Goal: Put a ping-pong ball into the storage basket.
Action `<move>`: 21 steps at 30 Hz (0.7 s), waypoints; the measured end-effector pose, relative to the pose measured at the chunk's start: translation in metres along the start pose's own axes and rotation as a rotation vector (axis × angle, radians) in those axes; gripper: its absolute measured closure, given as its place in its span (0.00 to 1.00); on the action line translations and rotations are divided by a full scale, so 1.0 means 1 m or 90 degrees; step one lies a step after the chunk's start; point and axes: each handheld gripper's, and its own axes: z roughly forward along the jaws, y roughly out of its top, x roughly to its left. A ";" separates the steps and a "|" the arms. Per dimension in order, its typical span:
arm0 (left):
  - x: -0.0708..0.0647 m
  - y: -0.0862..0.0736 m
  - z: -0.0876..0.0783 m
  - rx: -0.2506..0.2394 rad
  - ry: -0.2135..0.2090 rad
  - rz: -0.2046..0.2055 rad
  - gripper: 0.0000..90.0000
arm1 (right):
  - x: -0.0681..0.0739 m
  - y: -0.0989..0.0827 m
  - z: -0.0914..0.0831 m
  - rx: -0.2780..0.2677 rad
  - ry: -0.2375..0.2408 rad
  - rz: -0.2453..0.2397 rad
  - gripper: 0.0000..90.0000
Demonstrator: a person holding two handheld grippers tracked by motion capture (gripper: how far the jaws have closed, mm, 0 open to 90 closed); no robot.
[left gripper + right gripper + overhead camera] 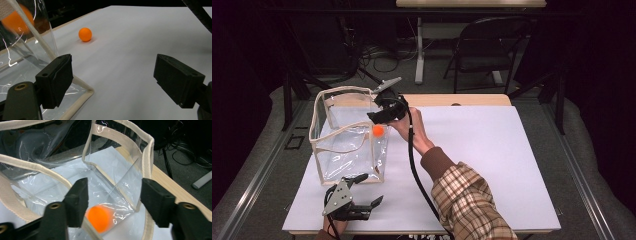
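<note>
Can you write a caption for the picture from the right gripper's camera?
The open right gripper hangs over a clear bag with an orange ball blurred below its jaws.

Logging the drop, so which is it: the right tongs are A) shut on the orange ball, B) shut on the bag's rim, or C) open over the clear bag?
C: the right tongs stand wide apart over the clear bag, with the orange ball loose below them.

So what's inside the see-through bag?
One orange ball is inside the clear bag, blurred below the open right gripper. Glare on the plastic hides some corners.
</note>
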 end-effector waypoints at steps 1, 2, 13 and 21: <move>0.000 0.000 0.000 0.000 0.001 0.000 0.18 | -0.001 -0.001 -0.002 -0.002 0.001 0.004 0.38; 0.000 0.000 0.000 0.000 0.001 0.000 0.18 | -0.002 -0.002 -0.004 -0.008 0.002 0.007 0.37; 0.000 0.000 0.001 0.002 0.000 0.000 0.18 | -0.016 -0.027 -0.029 -0.024 0.030 0.033 0.18; 0.000 0.000 0.001 0.002 -0.001 0.000 0.18 | -0.018 -0.042 -0.047 -0.033 0.036 0.026 0.15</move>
